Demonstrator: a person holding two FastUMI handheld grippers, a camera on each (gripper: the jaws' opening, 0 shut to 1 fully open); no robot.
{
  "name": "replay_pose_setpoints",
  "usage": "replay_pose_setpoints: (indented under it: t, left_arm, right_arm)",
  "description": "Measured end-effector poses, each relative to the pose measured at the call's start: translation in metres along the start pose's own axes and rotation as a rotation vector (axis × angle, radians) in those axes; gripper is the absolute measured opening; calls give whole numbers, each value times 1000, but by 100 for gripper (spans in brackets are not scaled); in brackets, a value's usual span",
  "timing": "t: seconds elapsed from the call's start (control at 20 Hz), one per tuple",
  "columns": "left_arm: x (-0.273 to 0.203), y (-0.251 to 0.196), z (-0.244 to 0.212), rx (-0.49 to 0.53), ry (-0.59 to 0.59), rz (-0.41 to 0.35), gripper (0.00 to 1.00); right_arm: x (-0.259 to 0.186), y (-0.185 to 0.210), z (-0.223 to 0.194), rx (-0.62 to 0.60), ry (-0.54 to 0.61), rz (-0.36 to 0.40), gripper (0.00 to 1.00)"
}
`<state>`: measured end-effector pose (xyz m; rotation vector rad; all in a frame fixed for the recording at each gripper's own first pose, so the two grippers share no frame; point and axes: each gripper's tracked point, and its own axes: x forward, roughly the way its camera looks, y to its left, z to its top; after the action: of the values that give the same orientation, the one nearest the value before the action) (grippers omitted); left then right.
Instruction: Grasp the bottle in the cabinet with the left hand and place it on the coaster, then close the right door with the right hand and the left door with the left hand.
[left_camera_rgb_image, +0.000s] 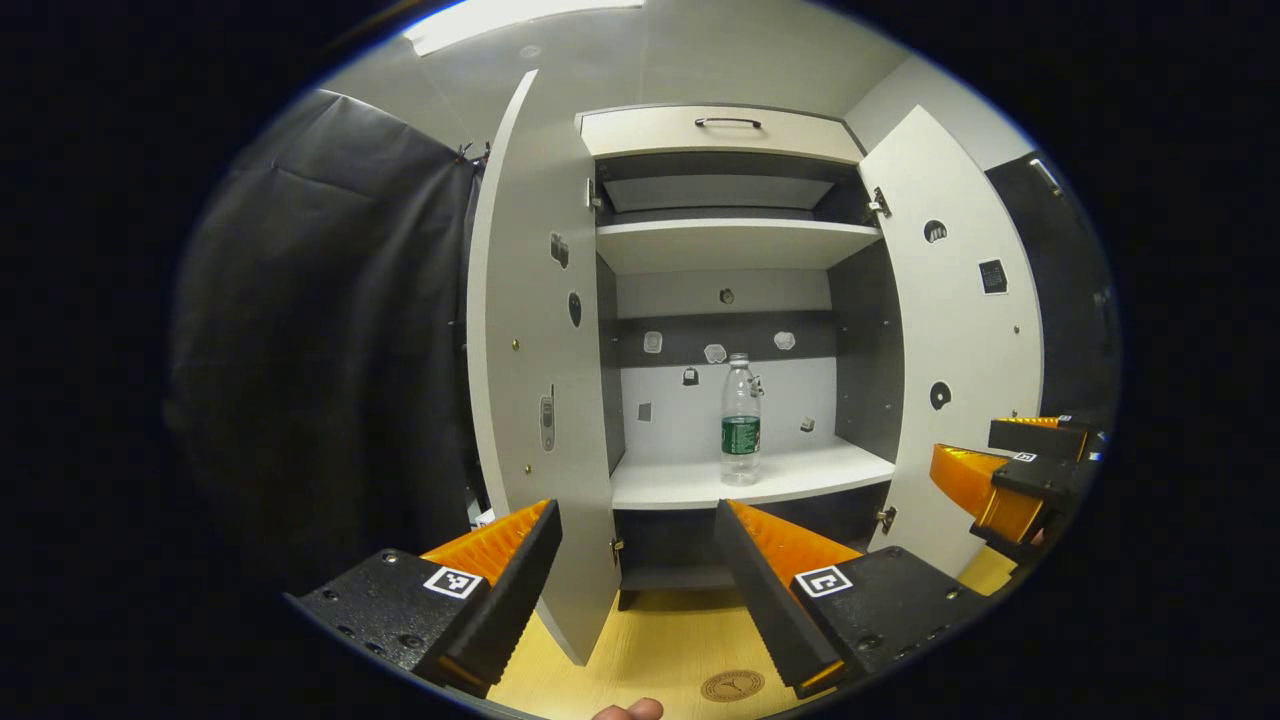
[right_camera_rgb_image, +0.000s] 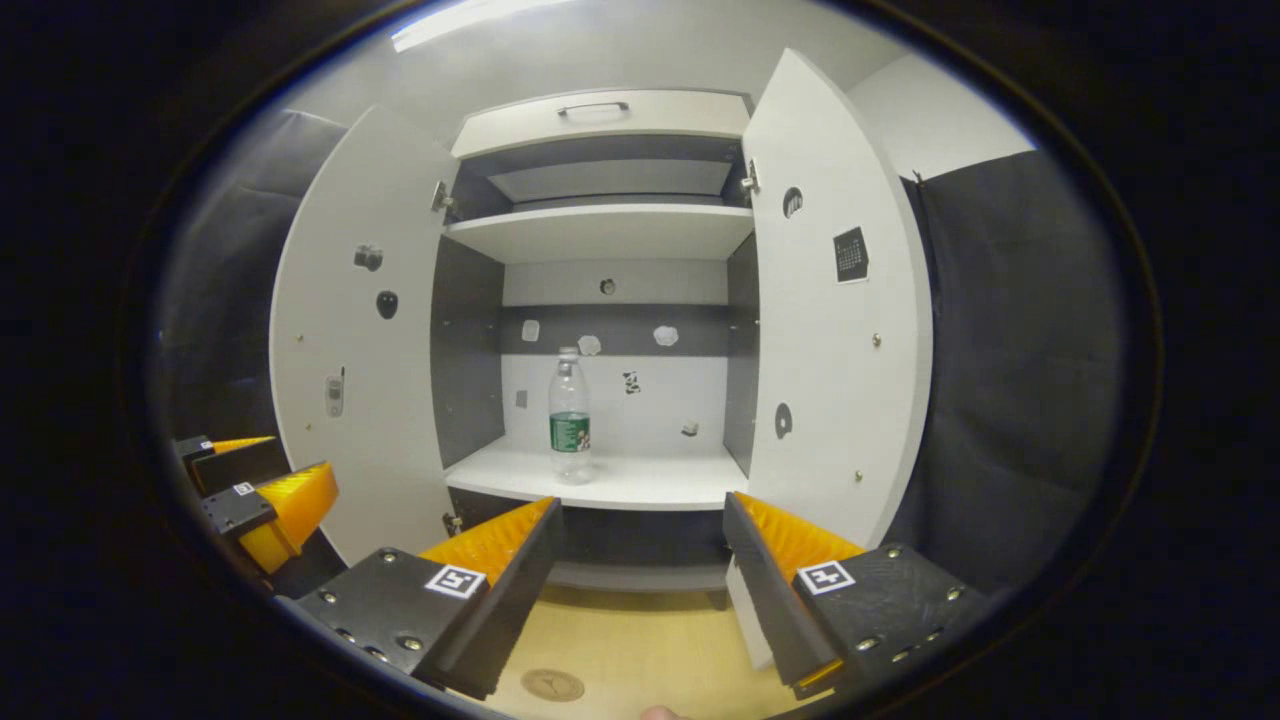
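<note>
A clear plastic bottle (left_camera_rgb_image: 741, 418) with a green label stands upright on the lower shelf (left_camera_rgb_image: 750, 478) of the white cabinet, also in the right gripper view as the bottle (right_camera_rgb_image: 570, 428). Both doors stand wide open: the left door (left_camera_rgb_image: 535, 400) and the right door (left_camera_rgb_image: 960, 340). A round brown coaster (left_camera_rgb_image: 732, 685) lies on the wooden table in front, and the same coaster (right_camera_rgb_image: 552, 684) is low in the right gripper view. My left gripper (left_camera_rgb_image: 637, 580) is open, well short of the cabinet. My right gripper (right_camera_rgb_image: 640, 575) is open too. Each holds nothing.
The wooden tabletop (left_camera_rgb_image: 650, 640) runs under the cabinet front. An upper shelf (left_camera_rgb_image: 735, 240) and a top drawer with a handle (left_camera_rgb_image: 727, 122) sit above. Black cloth (left_camera_rgb_image: 330, 330) hangs to the left. A fingertip (left_camera_rgb_image: 630, 710) shows at the bottom edge.
</note>
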<state>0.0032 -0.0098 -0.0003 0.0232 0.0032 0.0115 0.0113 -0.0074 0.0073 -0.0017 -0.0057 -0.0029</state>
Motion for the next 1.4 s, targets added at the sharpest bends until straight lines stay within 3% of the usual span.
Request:
replay_pose_setpoints:
  t: [0.4,0.7,1.1,1.4]
  left_arm:
    - [20,-21,1,7,14,8,98]
    - [87,-57,13,2,11,-34,98]
    - [220,-111,18,11,-13,-180,98]
    - [279,-134,12,-9,-10,-235,97]
  right_arm:
    - [7,-4,3,11,6,55,98]
    - [7,-14,8,11,2,84,98]
    - [37,-44,7,10,10,-83,98]
    - [46,-60,6,-6,33,-179,98]
